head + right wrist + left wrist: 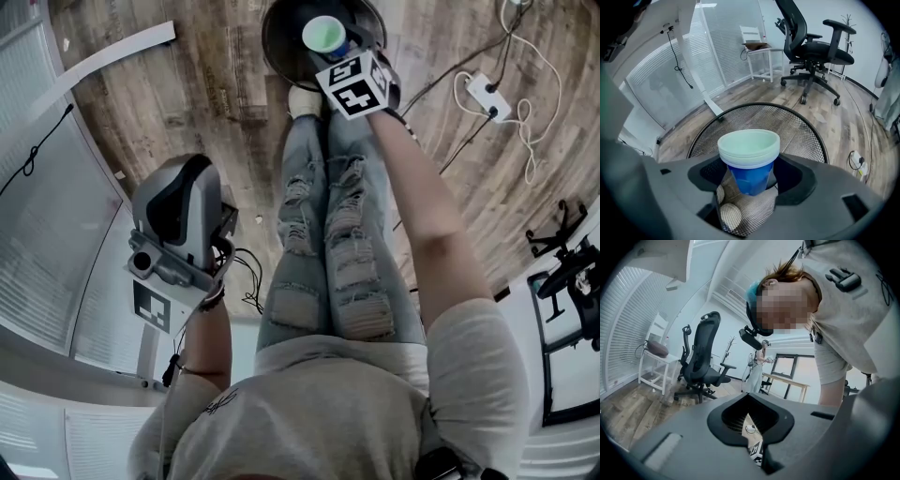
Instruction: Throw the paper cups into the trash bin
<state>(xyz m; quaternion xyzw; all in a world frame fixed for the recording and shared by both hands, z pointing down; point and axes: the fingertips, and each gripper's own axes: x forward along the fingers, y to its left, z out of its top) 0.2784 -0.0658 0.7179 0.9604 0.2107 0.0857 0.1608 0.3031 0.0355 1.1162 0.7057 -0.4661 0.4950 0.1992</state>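
right gripper (749, 187) is clenched on nested blue cups (749, 161), upright with pale rims, just above the mesh bin's (806, 129) mouth. left gripper (178, 225) is well away from the bin, turned up toward the person, its jaws drawn together on nothing.

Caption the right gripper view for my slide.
Right gripper holds a blue paper cup upright above the black mesh trash bin.

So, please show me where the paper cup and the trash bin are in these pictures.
paper cup (750, 177): right gripper view, on its blue side wall.
trash bin (800, 127): right gripper view, on the mesh inner wall behind the cup.
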